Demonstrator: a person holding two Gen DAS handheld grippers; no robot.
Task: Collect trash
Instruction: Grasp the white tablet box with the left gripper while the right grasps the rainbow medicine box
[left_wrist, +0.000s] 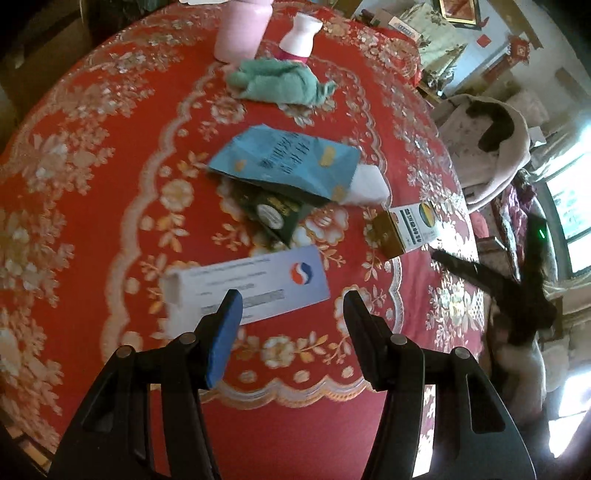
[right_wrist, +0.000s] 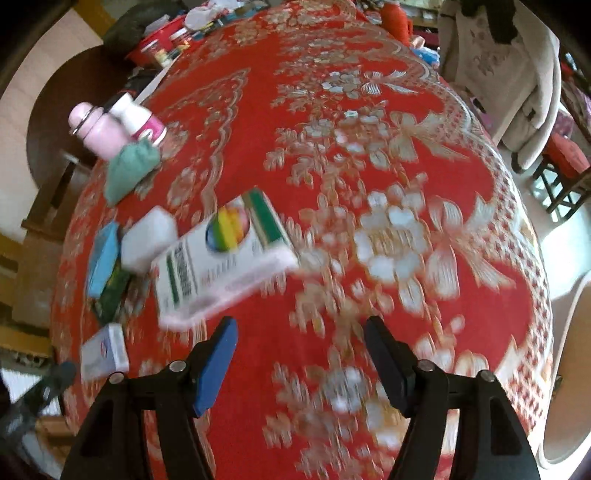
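Trash here means the empty packaging scattered over the tabletop: a long white box with a red-and-blue round logo lying nearest the left hand-held gripper, a flattened blue carton beyond it with a dark green packet tucked under its near edge and a white piece at its right end, and a small gold-and-white box to the right near the tabletop edge. Nothing seems to be collected yet; the step in hand looks like the approach. The left hand-held gripper hovers with its jaws partly apart and empty, its left finger overlapping the long white box in view, though contact cannot be confirmed. The right hand-held gripper is likewise parted and empty above bare cloth, with a white box bearing a rainbow disc just ahead and to its left. The next move probably calls for lowering each pair of jaws astride its box across the narrow side, then closing. A red cloth with pale gold flower patterns covers the round tabletop; at the far side stand a pink flask, a white and pink bottle and a crumpled green cloth, likely not rubbish. Beyond, a pale garment hangs over a chair and a bright window shows at the right.
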